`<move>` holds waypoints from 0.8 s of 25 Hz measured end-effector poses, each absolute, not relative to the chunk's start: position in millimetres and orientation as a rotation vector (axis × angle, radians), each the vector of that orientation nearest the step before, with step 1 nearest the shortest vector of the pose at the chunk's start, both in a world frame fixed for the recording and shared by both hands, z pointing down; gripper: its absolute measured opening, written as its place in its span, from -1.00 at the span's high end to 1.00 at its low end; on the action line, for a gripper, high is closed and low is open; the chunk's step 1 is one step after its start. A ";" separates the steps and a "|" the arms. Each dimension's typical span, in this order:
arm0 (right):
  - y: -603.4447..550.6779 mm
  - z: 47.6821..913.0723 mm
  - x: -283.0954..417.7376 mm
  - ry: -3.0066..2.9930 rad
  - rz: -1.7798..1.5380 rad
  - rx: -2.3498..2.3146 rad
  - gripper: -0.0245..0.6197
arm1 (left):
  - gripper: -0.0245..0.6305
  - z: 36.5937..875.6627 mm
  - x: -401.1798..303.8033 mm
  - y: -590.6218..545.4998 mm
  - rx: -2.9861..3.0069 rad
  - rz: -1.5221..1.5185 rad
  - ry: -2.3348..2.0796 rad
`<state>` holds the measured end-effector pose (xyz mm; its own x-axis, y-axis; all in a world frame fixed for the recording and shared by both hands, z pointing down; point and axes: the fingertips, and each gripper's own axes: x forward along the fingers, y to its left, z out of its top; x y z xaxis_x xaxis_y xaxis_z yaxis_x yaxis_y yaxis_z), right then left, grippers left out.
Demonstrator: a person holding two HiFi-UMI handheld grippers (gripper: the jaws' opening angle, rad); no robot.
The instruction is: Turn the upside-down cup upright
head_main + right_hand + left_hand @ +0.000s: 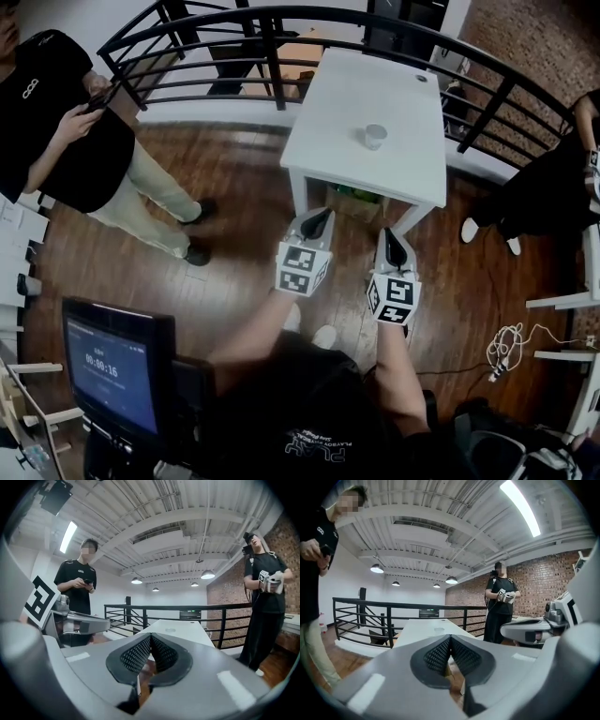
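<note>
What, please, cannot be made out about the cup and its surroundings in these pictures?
Cup: too small in the head view to tell which end is up.
Cup in both gripper views: only a faint disc on the table, too distant for detail.
Person at the right: cut off by the head view's edge.

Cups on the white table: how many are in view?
1. The cup stands near the middle of the white table. The whole tabletop shows in the head view, so none seems hidden.
</note>
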<state>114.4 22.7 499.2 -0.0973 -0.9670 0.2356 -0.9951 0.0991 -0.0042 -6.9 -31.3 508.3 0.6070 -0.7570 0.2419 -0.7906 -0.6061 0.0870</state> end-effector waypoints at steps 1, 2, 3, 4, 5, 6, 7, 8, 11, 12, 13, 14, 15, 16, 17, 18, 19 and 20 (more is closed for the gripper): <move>21.5 495.9 109.5 -2.187 0.243 1.990 0.88 | 0.92 505.1 -12.4 -31.5 2.651 0.273 -1.281; 20.5 494.6 106.7 -2.179 0.247 1.999 0.88 | 0.92 503.6 -16.1 -31.8 2.654 0.278 -1.275; 20.1 495.0 106.0 -2.172 0.255 2.010 0.88 | 0.92 503.6 -18.3 -32.0 2.655 0.280 -1.275; 20.6 495.9 106.7 -2.165 0.266 2.025 0.88 | 0.92 504.5 -19.5 -32.1 2.654 0.282 -1.279; 21.7 496.4 107.9 -2.158 0.277 2.044 0.88 | 0.92 505.8 -20.3 -32.2 2.653 0.284 -1.286; 23.0 496.3 109.1 -2.151 0.286 2.063 0.88 | 0.92 506.7 -20.9 -32.6 2.652 0.283 -1.292; 24.0 496.0 109.5 -2.145 0.286 2.079 0.88 | 0.92 506.7 -21.6 -33.6 2.652 0.279 -1.295; 24.4 495.6 108.8 -2.140 0.279 2.087 0.88 | 0.92 505.6 -22.5 -35.0 2.655 0.272 -1.296; 27.2 493.1 105.0 -2.140 0.232 2.080 0.88 | 0.92 498.2 -23.3 -36.2 2.670 0.226 -1.291; 27.9 491.8 104.7 -2.144 0.215 2.072 0.88 | 0.92 495.5 -22.8 -35.7 2.672 0.209 -1.291; 27.9 490.3 104.6 -2.148 0.201 2.070 0.88 | 0.92 493.1 -22.4 -35.5 2.676 0.199 -1.291; 27.4 488.9 104.5 -2.151 0.192 2.072 0.88 | 0.92 491.0 -22.2 -35.5 2.681 0.194 -1.289; 26.7 488.0 104.3 -2.153 0.186 2.077 0.88 | 0.92 489.0 -22.1 -35.7 2.685 0.188 -1.285; 26.0 487.4 103.9 -2.153 0.182 2.081 0.88 | 0.92 487.3 -22.1 -36.2 2.688 0.180 -1.281; 25.2 487.1 103.1 -2.153 0.178 2.084 0.88 | 0.92 486.3 -22.3 -36.8 2.691 0.172 -1.279; 24.3 487.2 101.8 -2.152 0.176 2.086 0.88 | 0.92 486.4 -22.9 -37.6 2.693 0.170 -1.278; 23.6 488.0 100.4 -2.150 0.177 2.086 0.88 | 0.92 487.9 -23.7 -38.0 2.695 0.174 -1.279; 23.4 489.5 99.0 -2.148 0.181 2.086 0.88 | 0.92 490.5 -24.6 -37.7 2.695 0.182 -1.278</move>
<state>99.0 23.4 489.5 -0.0274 -0.9824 0.1847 -0.9995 0.0302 0.0127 -24.6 -37.7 490.5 0.6291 -0.7575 0.1745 -0.7761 -0.6248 0.0857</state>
